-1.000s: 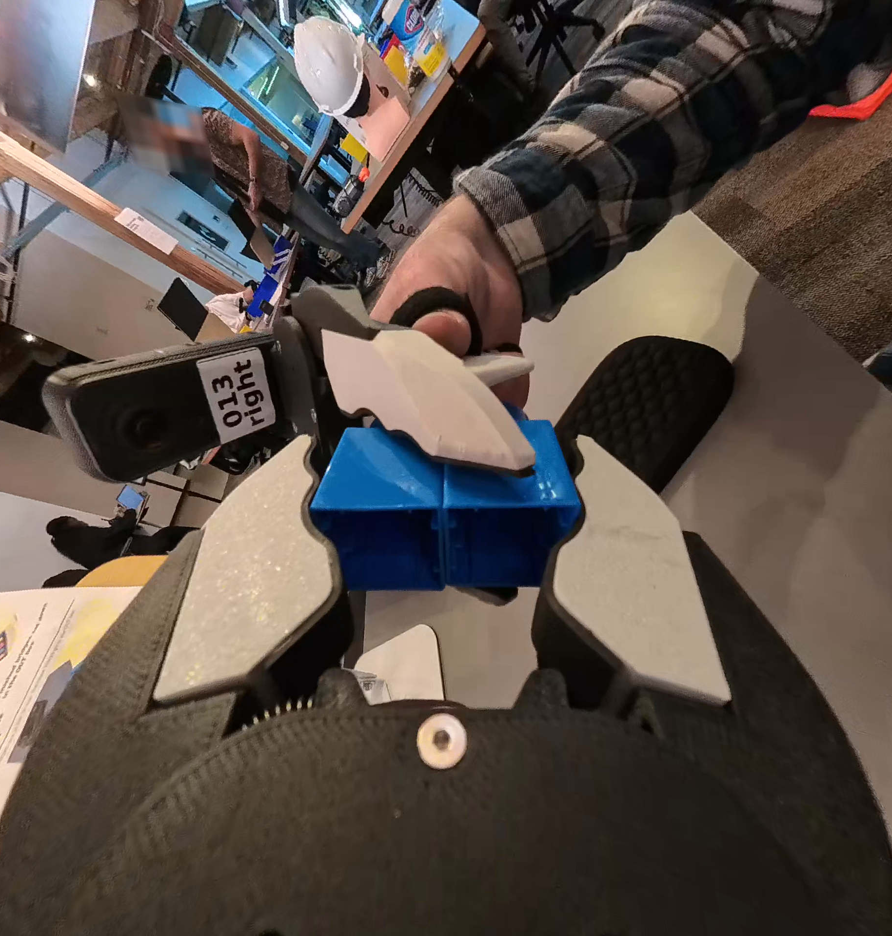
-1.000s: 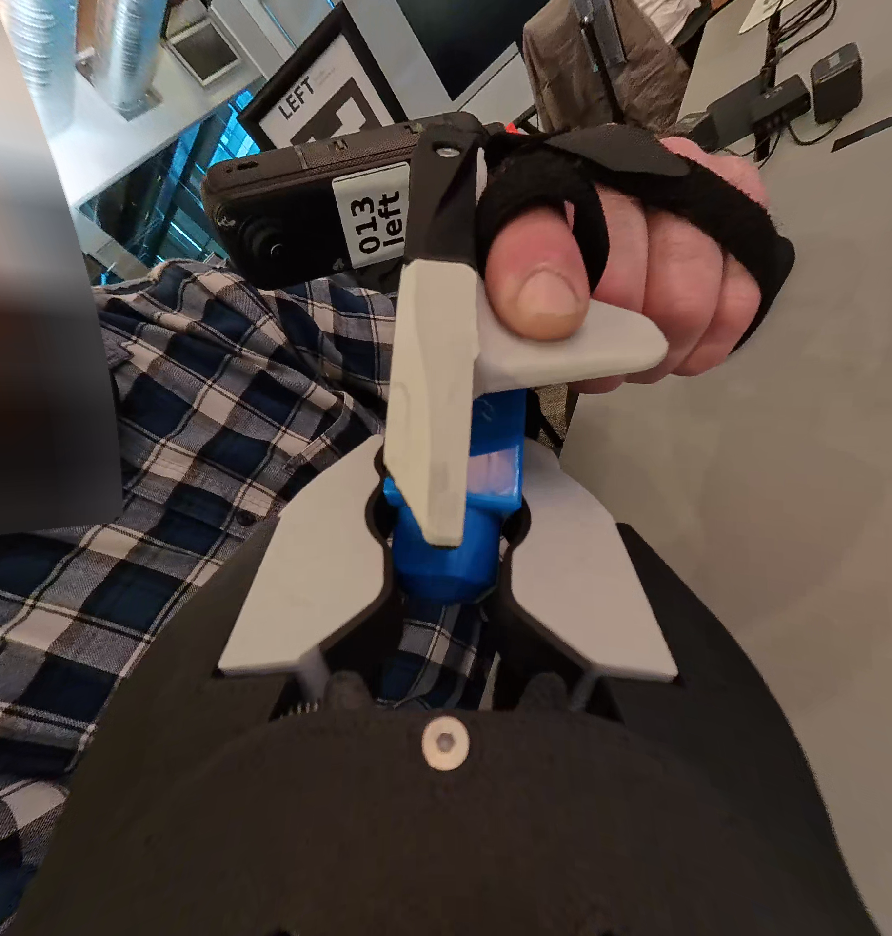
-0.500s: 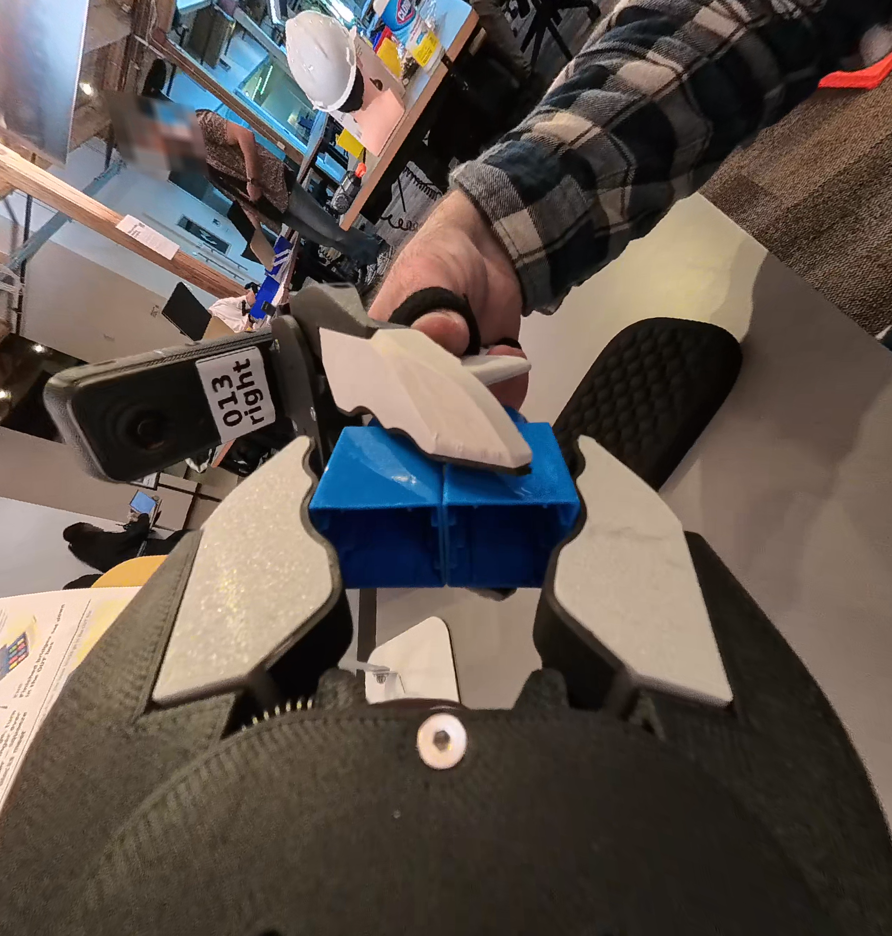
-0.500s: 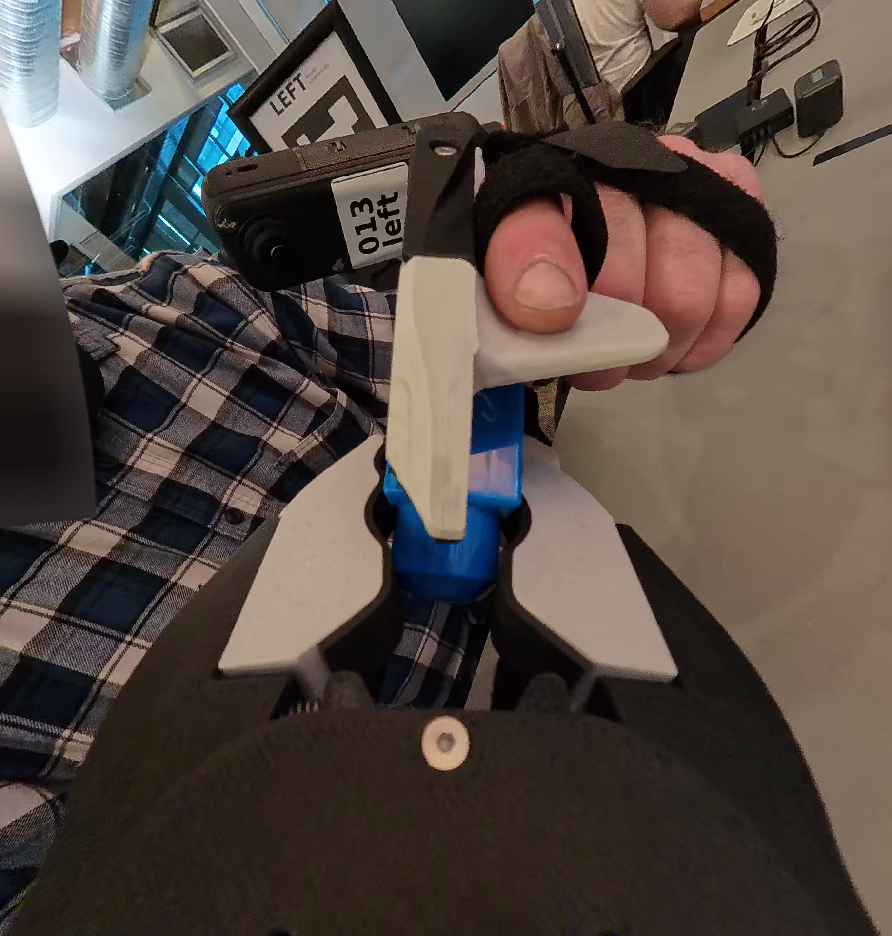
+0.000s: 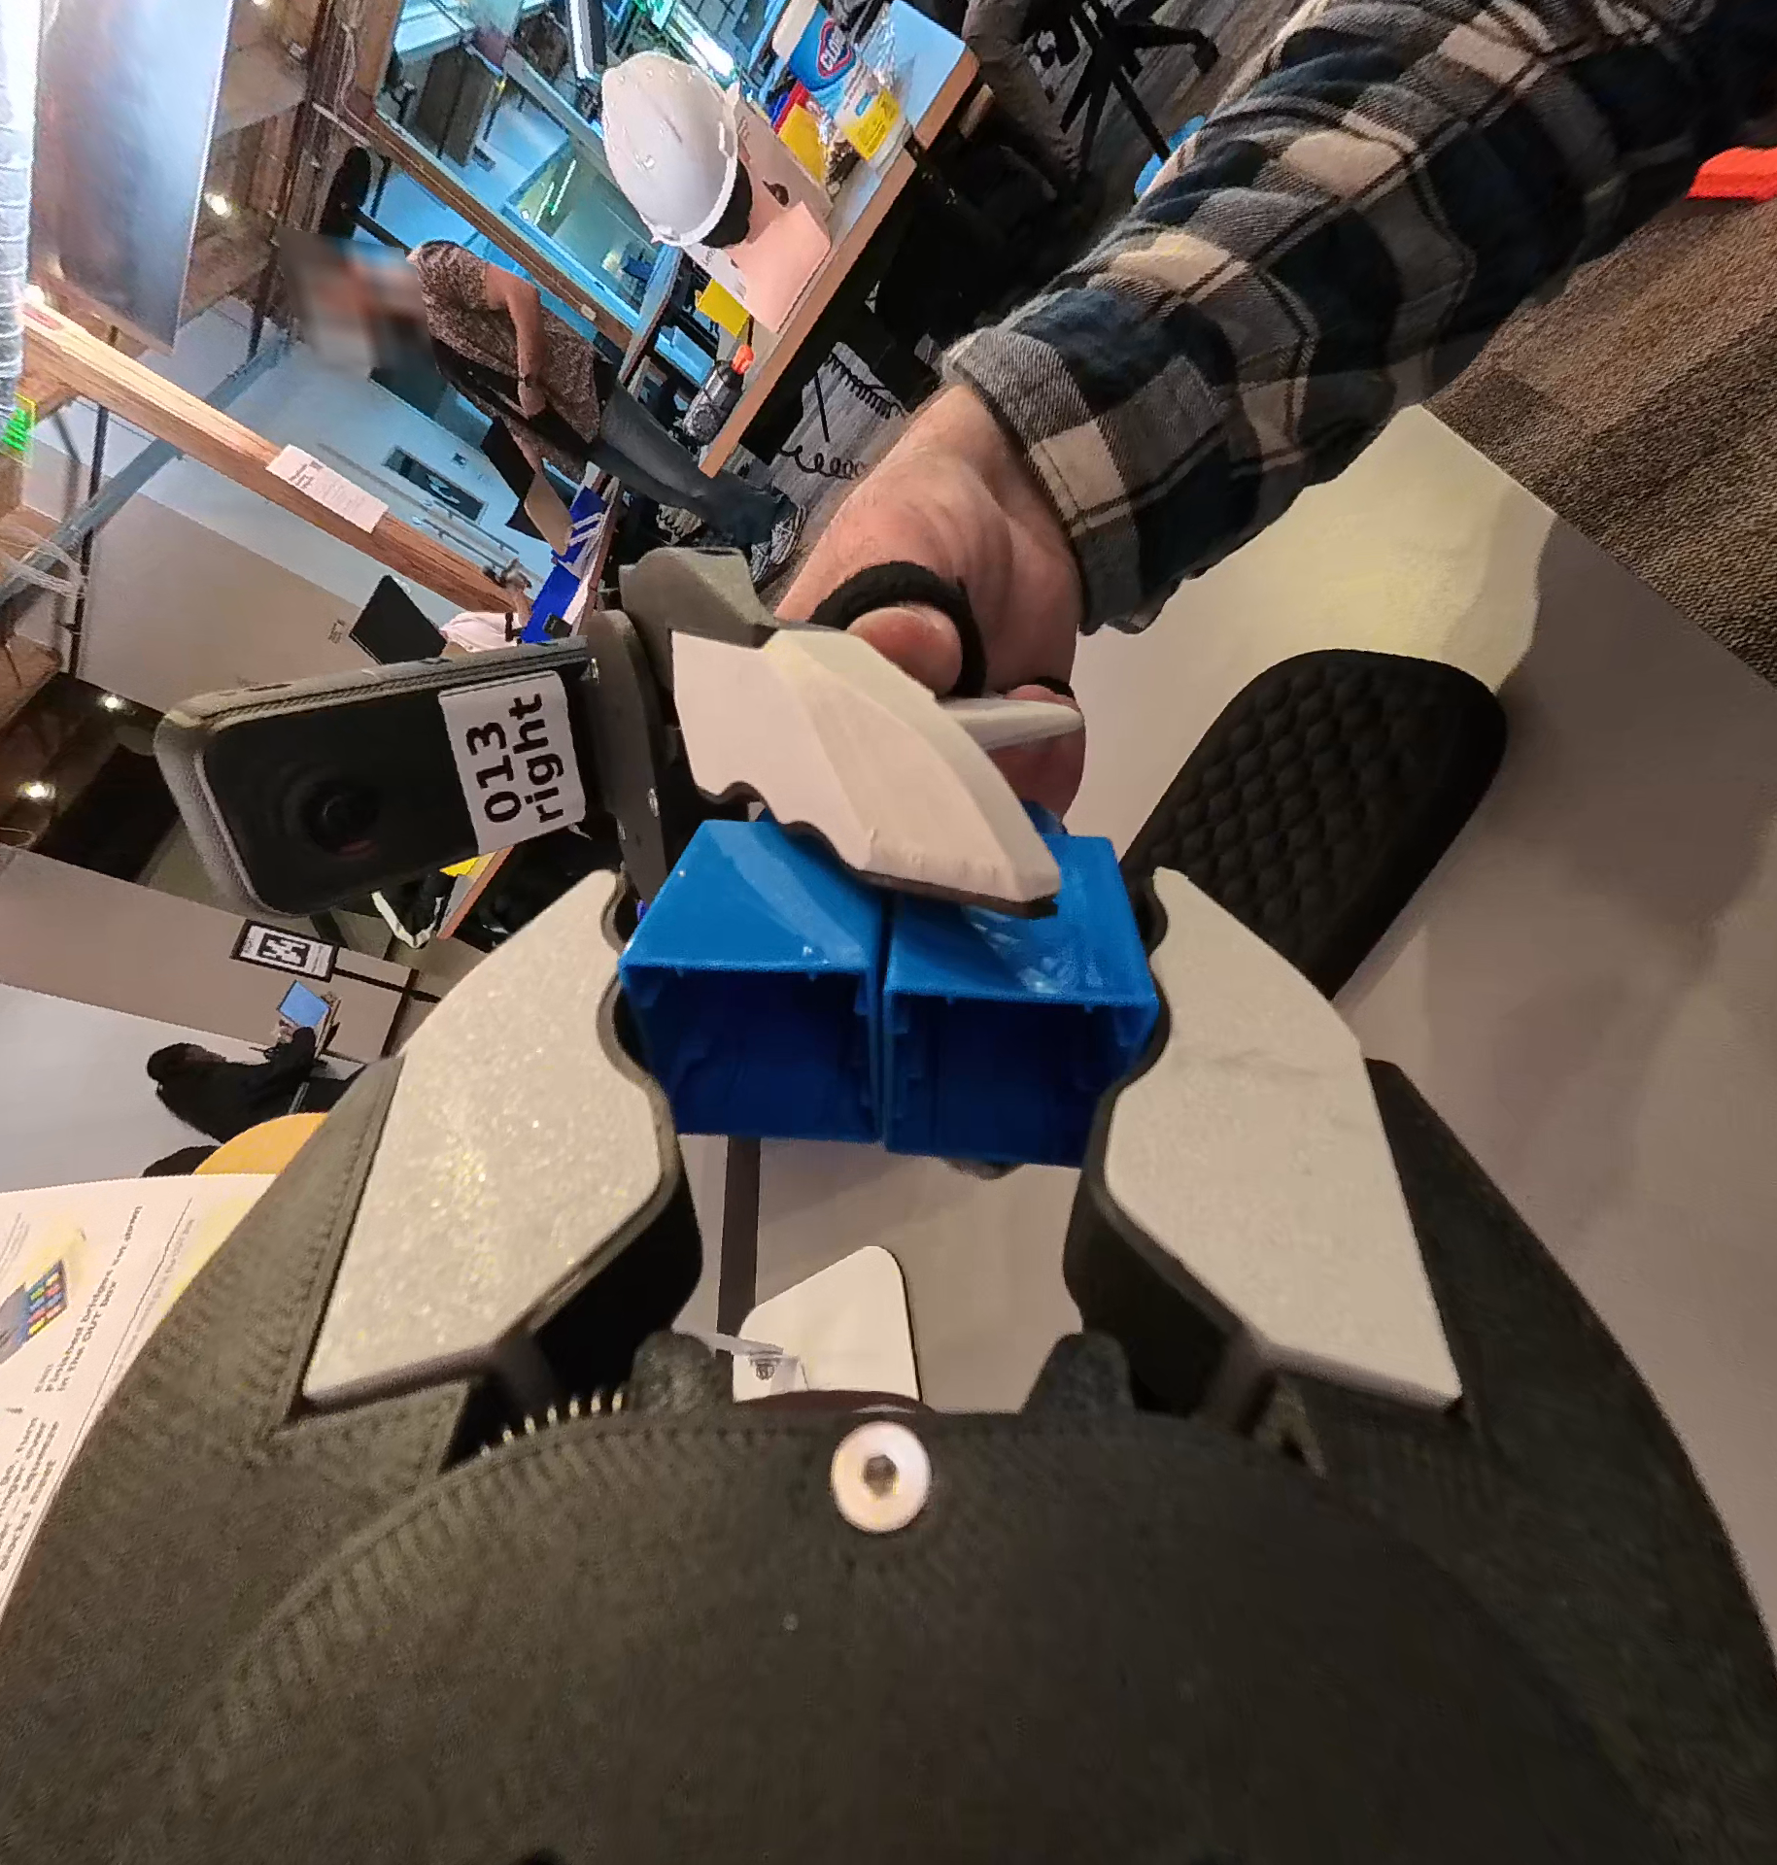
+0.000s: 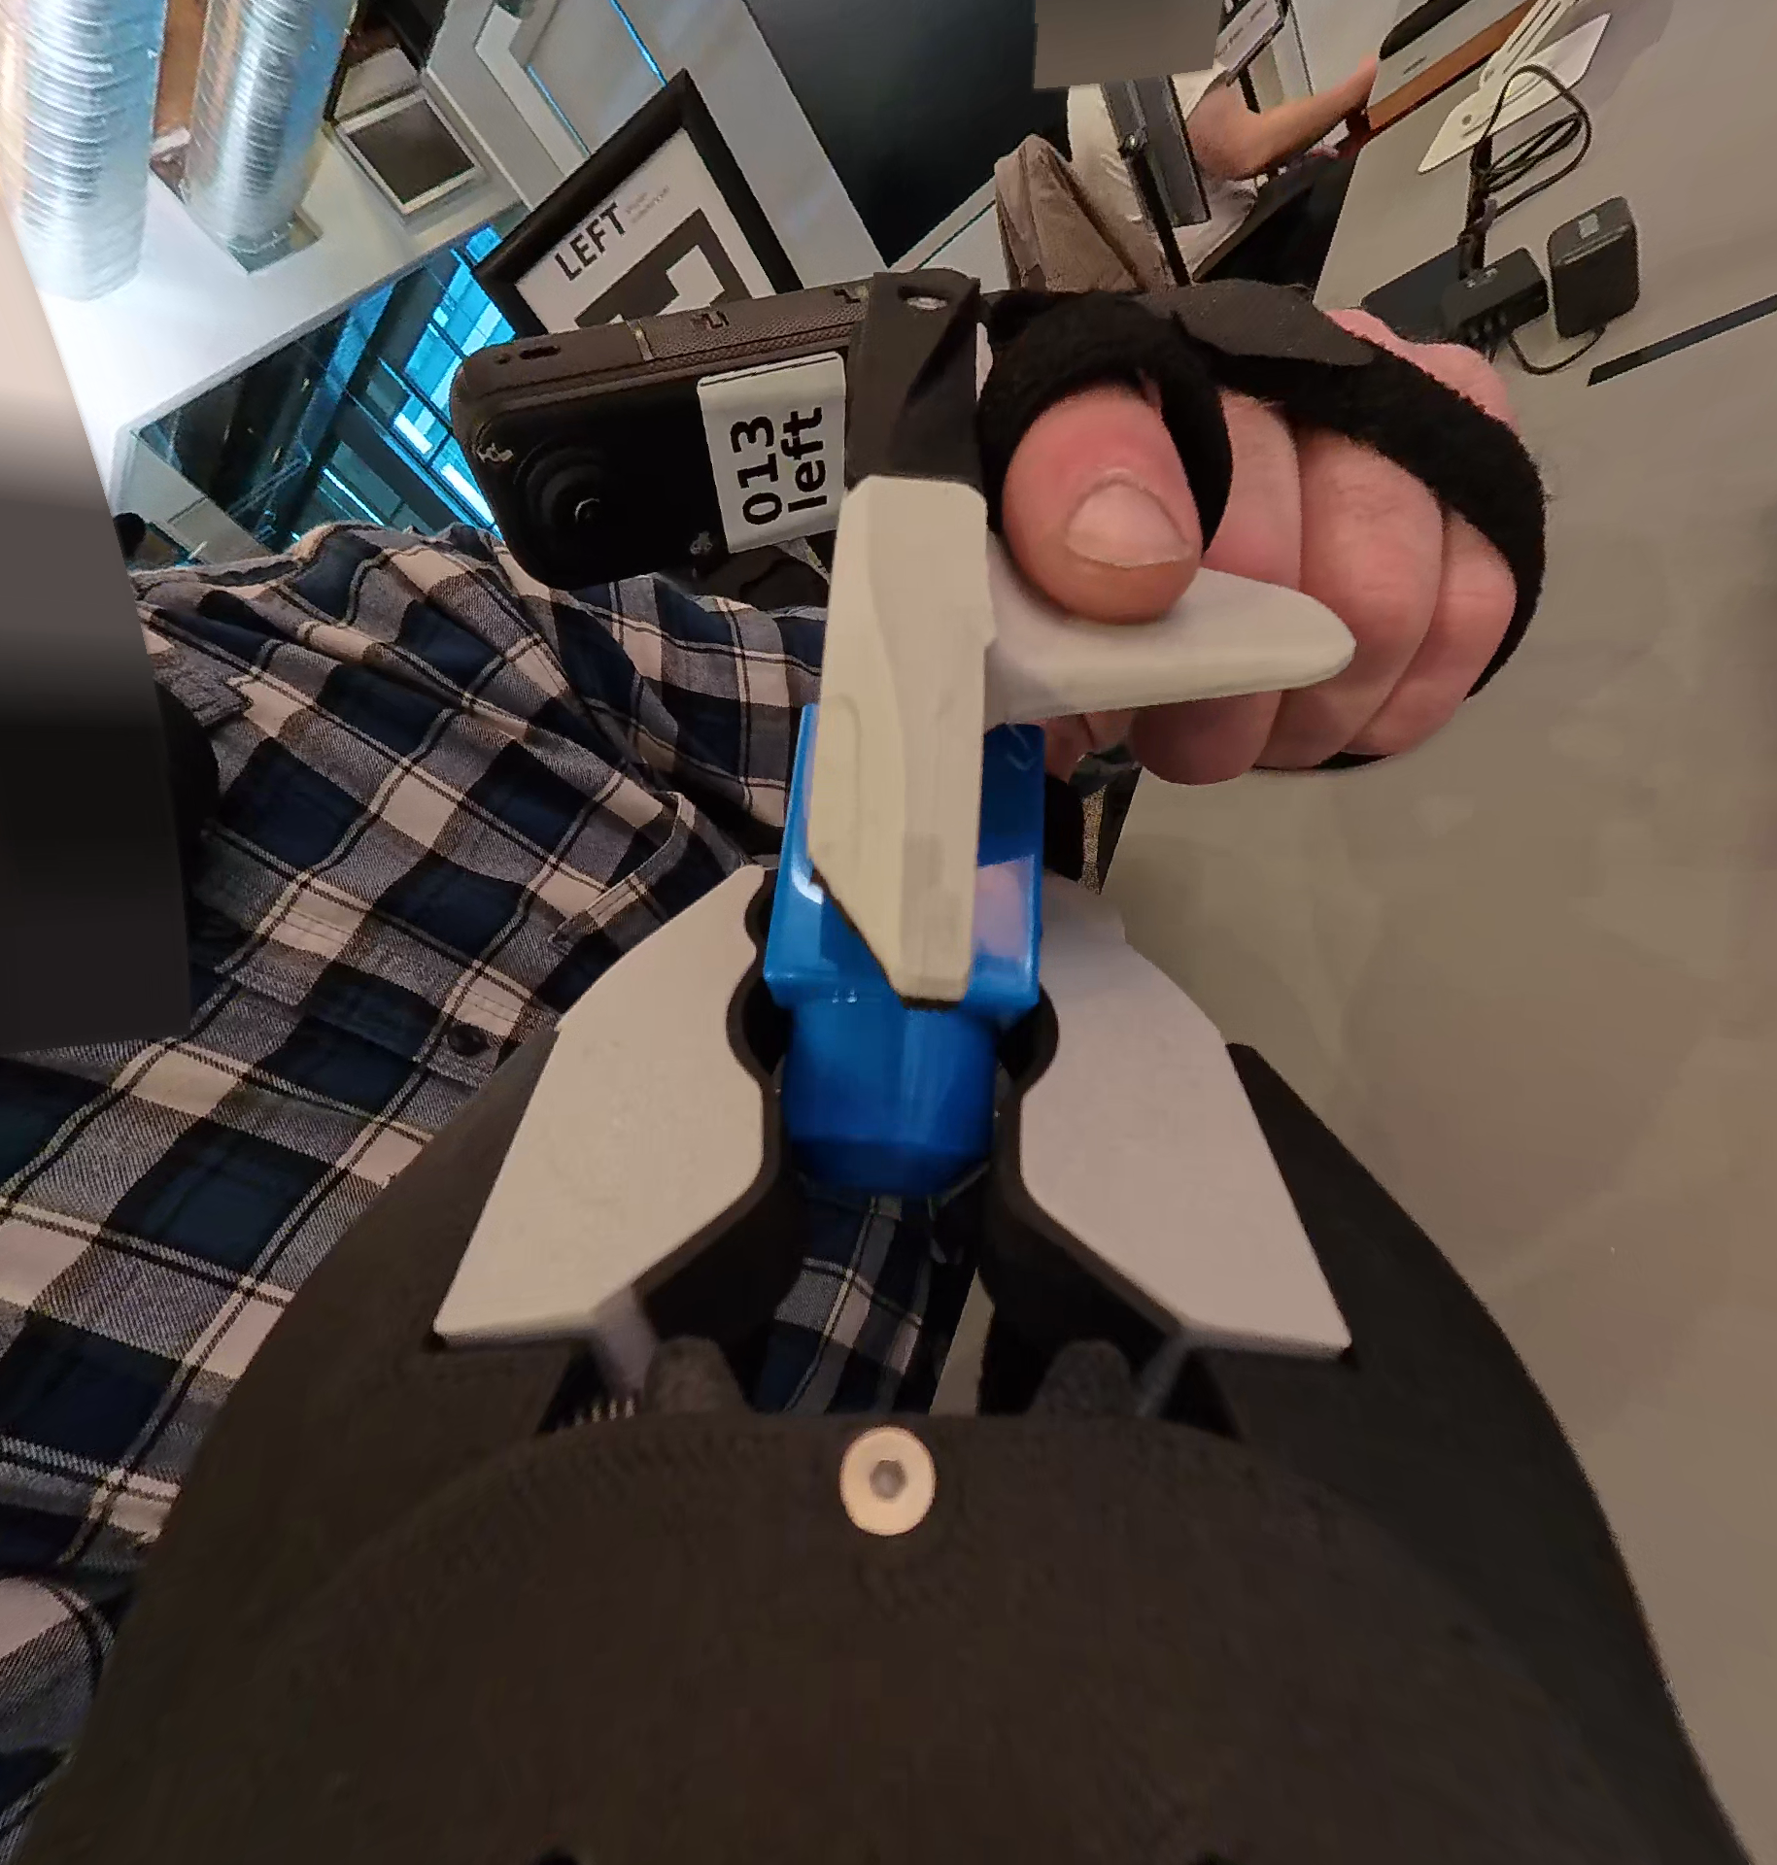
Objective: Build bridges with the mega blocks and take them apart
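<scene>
both the left hand-held gripper [image 5: 889, 994] and right hand-held gripper [image 6: 899, 994] pinch the blue block [image 5: 763, 1019], its studs mostly hidden.

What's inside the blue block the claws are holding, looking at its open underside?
The blue block shows two hollow square cells split by a centre wall, nothing visible in them. Their deep ends are shadowed.

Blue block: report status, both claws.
Left claw clamped across blue block, long way. Right claw clamped on same block's narrow end. Block held off grey table. Nothing in the way.
</scene>
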Demonstrator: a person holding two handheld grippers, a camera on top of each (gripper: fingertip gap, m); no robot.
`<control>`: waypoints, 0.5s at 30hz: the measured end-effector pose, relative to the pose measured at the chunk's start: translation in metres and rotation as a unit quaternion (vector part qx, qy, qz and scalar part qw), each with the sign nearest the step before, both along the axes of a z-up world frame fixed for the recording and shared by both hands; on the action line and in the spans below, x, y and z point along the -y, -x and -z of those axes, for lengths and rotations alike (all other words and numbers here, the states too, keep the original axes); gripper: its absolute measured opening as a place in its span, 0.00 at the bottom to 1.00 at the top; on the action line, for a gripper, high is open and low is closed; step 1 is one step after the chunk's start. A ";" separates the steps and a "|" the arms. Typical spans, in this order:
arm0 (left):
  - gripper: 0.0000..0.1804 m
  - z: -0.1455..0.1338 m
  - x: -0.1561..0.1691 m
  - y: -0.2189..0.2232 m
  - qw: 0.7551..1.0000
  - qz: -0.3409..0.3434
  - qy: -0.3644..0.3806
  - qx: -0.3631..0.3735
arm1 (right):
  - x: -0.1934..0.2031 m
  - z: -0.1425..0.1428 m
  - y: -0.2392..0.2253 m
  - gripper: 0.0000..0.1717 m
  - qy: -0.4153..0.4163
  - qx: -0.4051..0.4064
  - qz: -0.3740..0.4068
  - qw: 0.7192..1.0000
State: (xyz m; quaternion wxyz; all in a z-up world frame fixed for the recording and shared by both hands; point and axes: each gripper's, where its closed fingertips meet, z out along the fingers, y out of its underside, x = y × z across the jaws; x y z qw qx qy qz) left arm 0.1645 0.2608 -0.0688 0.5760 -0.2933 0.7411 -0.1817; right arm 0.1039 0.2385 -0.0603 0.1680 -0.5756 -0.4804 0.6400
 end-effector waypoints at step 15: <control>0.49 -0.008 0.002 -0.001 1.000 -0.004 -0.002 0.015 | 0.000 -0.004 -0.001 0.24 -0.007 -0.004 0.010 1.000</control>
